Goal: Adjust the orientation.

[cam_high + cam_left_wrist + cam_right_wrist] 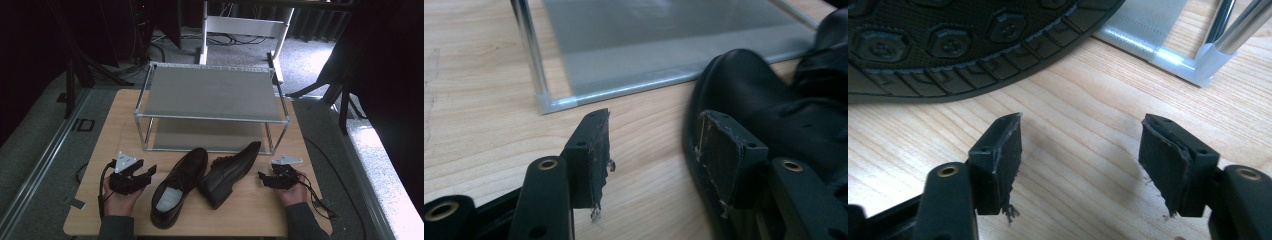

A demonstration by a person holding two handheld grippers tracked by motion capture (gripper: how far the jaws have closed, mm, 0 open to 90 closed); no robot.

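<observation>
Two black leather shoes lie on the wooden table in front of a metal rack. The left shoe point(177, 187) stands upright with its opening facing up. The right shoe point(230, 172) is tipped onto its side, sole toward my right gripper. My left gripper point(149, 175) rests on the table just left of the upright shoe, open, with bare wood between its pads point(656, 150); the shoe's toe point(764, 100) sits just past its right finger. My right gripper point(262, 180) lies to the right of the tipped shoe, open and holding nothing point(1080, 150), with the treaded sole point(963, 40) ahead of it.
A two-shelf metal rack point(210, 92) with grey shelves stands at the back of the table point(125, 115); its lower corners show close by point(549, 102) point(1198, 65). Dark stands, cables and a white frame stand on the floor beyond.
</observation>
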